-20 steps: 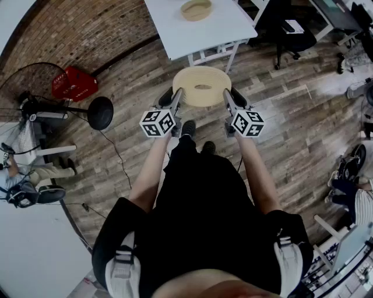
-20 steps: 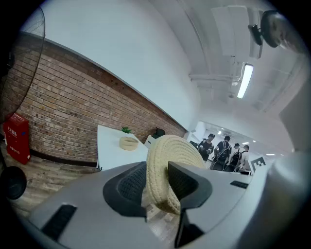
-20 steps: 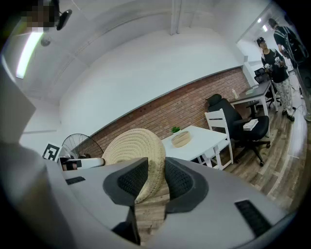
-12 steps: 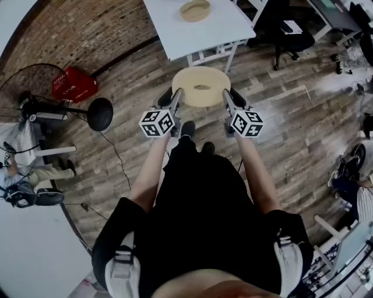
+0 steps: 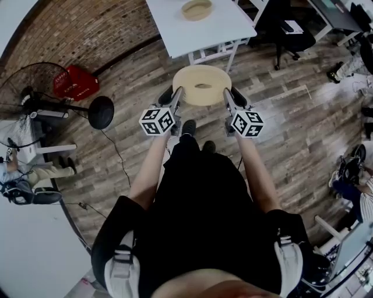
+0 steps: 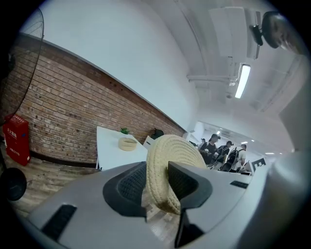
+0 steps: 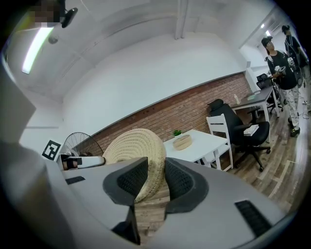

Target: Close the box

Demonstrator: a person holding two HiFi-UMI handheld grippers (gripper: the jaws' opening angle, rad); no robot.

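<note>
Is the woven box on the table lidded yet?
Open: the woven box shows its hollow; left gripper and right gripper hold the lid.

Black top (image 5: 204, 204), grey shoulder straps (image 5: 123, 265)

A person in a black top holds both arms forward over a wood-plank floor (image 5: 291, 122). The left gripper (image 5: 169, 96) and the right gripper (image 5: 235, 96) meet opposite sides of a round woven lid (image 5: 202, 85), carried flat between them, clear of any surface. Ahead stands a white table (image 5: 218, 26), with an open woven box (image 5: 196, 9) toward its far edge. A standing fan (image 5: 35, 87) and a red crate (image 5: 76, 82) stand by the brick wall at the left.
</note>
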